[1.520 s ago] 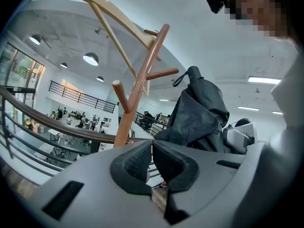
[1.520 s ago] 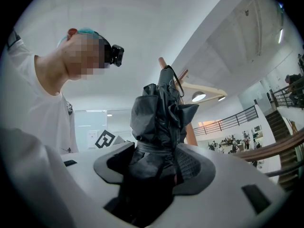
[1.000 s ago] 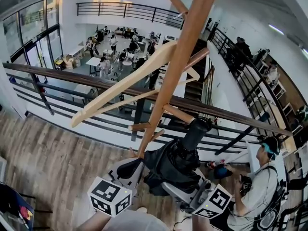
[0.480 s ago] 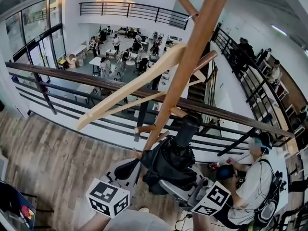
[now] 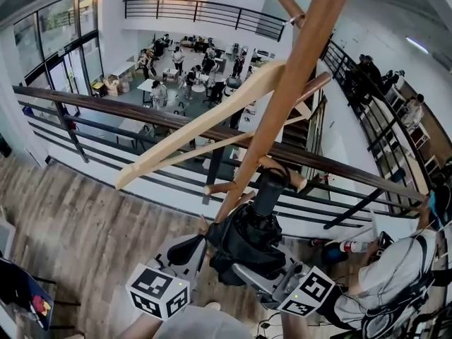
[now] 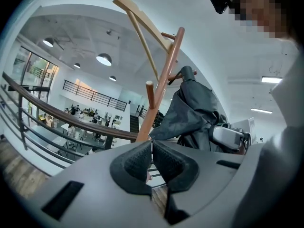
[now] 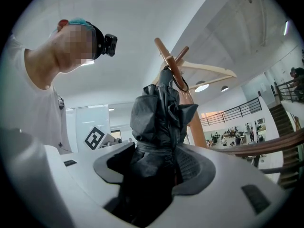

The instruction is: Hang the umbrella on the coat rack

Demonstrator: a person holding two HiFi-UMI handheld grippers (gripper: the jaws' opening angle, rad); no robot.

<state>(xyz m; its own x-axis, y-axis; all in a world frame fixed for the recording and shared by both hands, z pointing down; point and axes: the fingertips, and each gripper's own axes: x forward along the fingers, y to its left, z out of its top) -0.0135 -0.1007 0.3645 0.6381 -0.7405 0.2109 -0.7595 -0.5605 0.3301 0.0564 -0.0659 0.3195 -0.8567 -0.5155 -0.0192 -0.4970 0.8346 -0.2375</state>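
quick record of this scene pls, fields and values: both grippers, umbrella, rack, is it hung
left hand-held gripper: jaws together, holding nothing
right hand-held gripper: clamped on the umbrella's folded fabric
umbrella: black, folded, upright, handle end up
coat rack: wooden pole with pegs, right beside the umbrella
hanger: wooden, on the rack
hung: cannot tell; handle end is close to a lower peg

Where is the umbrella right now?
Head view, lower centre: the folded black umbrella is clamped in the right gripper, its top beside the coat rack pole.
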